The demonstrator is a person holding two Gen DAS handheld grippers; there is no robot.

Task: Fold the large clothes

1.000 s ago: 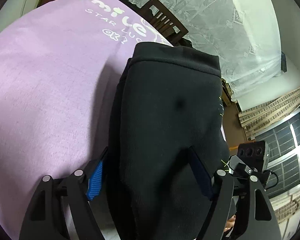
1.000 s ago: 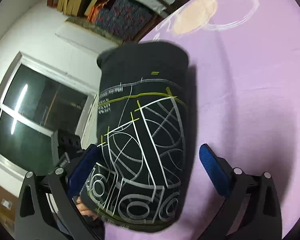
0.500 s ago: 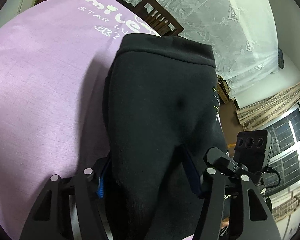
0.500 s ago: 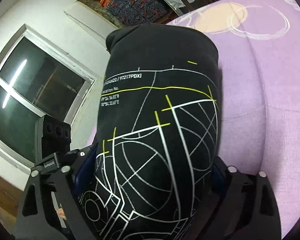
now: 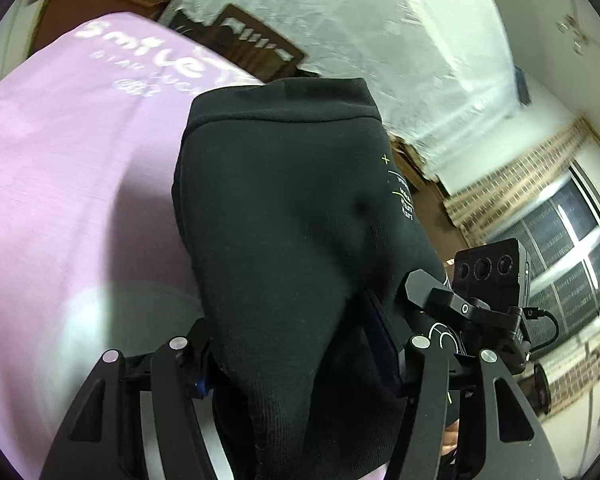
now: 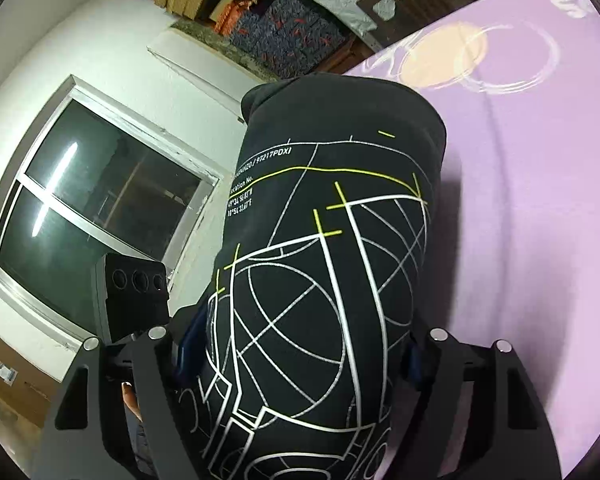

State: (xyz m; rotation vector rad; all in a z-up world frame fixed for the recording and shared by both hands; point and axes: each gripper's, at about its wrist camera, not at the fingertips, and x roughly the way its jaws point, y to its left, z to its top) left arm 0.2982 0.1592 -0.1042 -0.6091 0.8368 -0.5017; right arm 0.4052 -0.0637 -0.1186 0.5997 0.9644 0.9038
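Over purple sheet | both hand-held grippers just closed, clamping black garment

The room is bright. A lamp shines in the dark window. The left view looks blurry. Edges bend round and go black. Soft shadows lie on the purple sheet.

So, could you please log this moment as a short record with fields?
garment: folded black sweatshirt, line print on one side
left tool: closed on the sweatshirt; jaws have just been closing
right tool: closed on the sweatshirt; jaws have just been closing
surface: purple cloth with white lettering
background: dark window, wooden chair
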